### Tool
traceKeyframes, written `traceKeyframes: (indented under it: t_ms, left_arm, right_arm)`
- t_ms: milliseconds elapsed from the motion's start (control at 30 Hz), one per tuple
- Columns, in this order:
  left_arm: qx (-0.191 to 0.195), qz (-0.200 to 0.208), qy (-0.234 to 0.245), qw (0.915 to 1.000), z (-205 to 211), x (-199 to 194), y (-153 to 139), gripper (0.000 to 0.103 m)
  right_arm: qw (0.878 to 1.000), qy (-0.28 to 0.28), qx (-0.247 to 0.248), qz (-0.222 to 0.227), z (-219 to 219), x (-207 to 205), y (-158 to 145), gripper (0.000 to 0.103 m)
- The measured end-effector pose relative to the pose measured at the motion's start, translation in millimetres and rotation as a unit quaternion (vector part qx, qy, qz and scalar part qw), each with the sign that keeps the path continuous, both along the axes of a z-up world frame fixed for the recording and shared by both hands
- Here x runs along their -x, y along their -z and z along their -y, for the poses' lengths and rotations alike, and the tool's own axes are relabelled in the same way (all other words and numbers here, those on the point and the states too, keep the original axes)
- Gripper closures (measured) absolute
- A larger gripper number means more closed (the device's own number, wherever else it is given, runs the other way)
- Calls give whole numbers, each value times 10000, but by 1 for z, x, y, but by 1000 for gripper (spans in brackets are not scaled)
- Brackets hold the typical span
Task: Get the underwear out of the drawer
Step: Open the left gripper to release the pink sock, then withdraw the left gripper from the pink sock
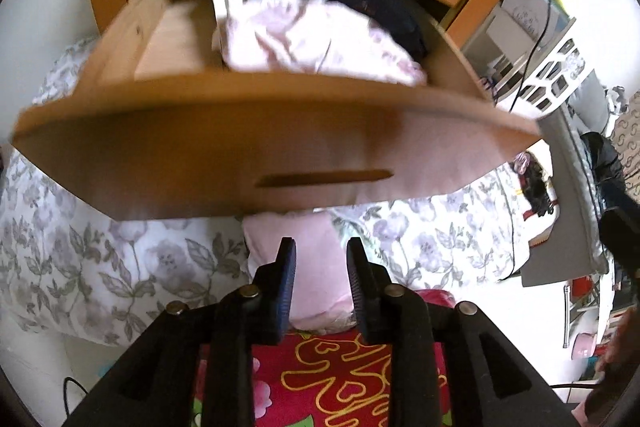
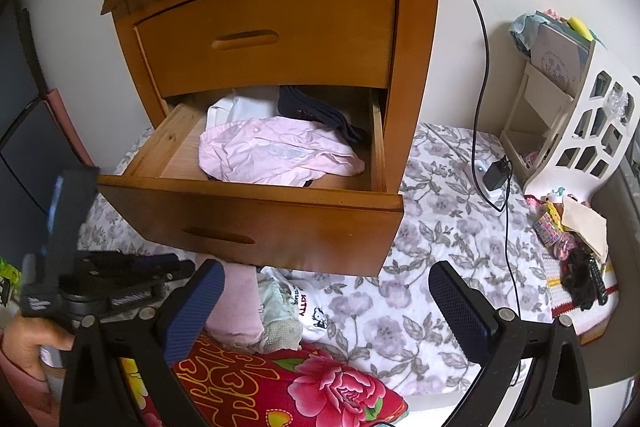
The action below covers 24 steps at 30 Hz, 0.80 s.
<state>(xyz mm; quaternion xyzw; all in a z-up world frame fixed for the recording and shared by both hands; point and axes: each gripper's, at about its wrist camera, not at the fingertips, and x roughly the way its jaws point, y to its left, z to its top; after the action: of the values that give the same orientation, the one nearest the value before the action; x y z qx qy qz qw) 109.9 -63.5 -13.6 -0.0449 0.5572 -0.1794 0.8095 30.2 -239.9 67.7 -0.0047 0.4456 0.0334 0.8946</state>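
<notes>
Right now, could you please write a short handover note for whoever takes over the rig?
Left hand-held gripper: slightly open, empty, just below the drawer front.
Right hand-held gripper: wide open, empty, in front of the nightstand.
Lower drawer is pulled out; pink underwear lies on top inside, white and navy garments behind.
Done: drawer opened.
Left: grasp the underwear and lift it out.

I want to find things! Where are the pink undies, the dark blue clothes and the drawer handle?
pink undies (image 2: 276,155): right wrist view, middle of the cloth.
dark blue clothes (image 2: 316,115): right wrist view, folded top.
drawer handle (image 2: 220,235): right wrist view, slot centre.
</notes>
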Motion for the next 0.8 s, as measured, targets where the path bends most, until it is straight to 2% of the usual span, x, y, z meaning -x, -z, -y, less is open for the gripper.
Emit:
traceKeyframes:
  t_ms: [133, 300, 433, 567, 633, 700, 733, 800]
  left_arm:
    - [98, 319, -27, 9994, -6, 4, -28, 76]
    - [95, 904, -156, 9957, -18, 10, -69, 75]
    - [22, 1342, -392, 9902, -31, 13, -97, 64]
    - [-112, 1612, -621, 9849, -43, 15, -110, 55]
    - [-168, 1686, -744, 9827, -49, 16, -113, 51]
    - [-236, 1701, -911, 9809, -55, 14, -114, 43]
    - [-273, 1700, -982, 9802, -58, 14, -114, 35]
    - [-403, 1703, -1133, 9780, -63, 13, -112, 30]
  right_arm:
    - [10000, -16, 3, 27, -1, 1, -2, 0]
    - [10000, -18, 10, 43, -1, 1, -3, 0]
    - [10000, -39, 15, 60, -3, 0, -5, 0]
    - [10000, -61, 19, 77, -4, -1, -6, 0]
    - [9999, -76, 20, 83, -5, -2, -7, 0]
    - [9999, -92, 26, 84, -6, -1, -7, 0]
    - [9999, -99, 28, 85, -6, -1, -7, 0]
    - [9999, -110, 33, 88, -7, -2, -7, 0]
